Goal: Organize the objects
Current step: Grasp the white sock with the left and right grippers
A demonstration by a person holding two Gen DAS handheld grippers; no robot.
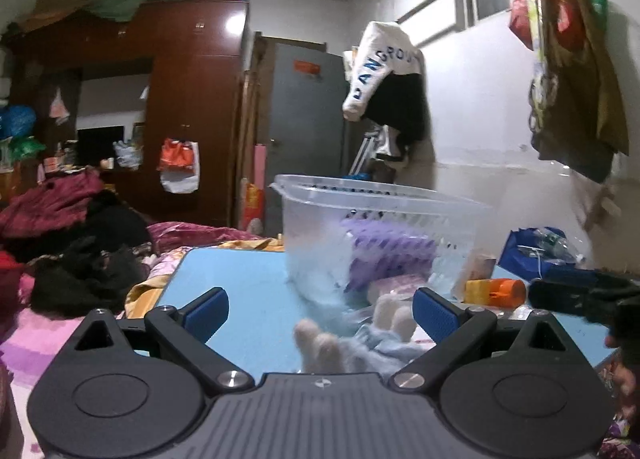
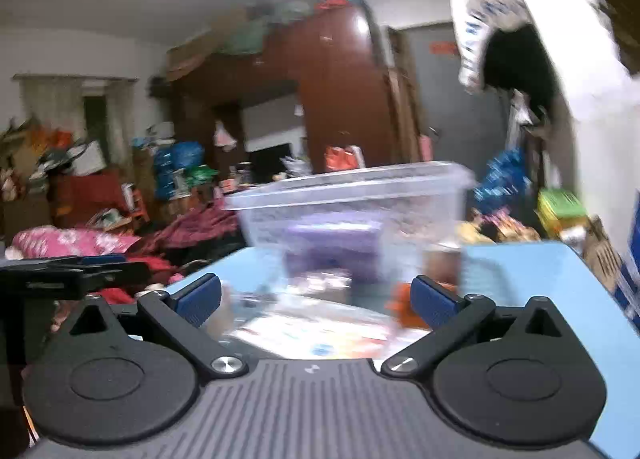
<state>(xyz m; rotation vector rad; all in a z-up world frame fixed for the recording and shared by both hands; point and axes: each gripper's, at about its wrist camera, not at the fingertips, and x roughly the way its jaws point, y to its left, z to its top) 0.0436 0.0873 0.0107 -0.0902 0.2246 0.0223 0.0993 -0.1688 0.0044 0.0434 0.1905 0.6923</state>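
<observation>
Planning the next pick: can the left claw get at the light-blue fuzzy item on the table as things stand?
Probably yes. The left claw is open, and the light-blue fuzzy item lies on the blue table just ahead between its fingers, nothing over it. The clear bin stands behind, not in the way.

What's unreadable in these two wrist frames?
- Right wrist view: motion blur smears the clear bin; the flat packet between the open right tongs has unreadable print.
- Left wrist view: the purple item in the bin shows only through frosted plastic; its type is unclear.
- Fluffy blue-and-white thing between the open left tongs: its lower part is hidden by the tongs' body.
- Orange bottle: label too small.
</observation>
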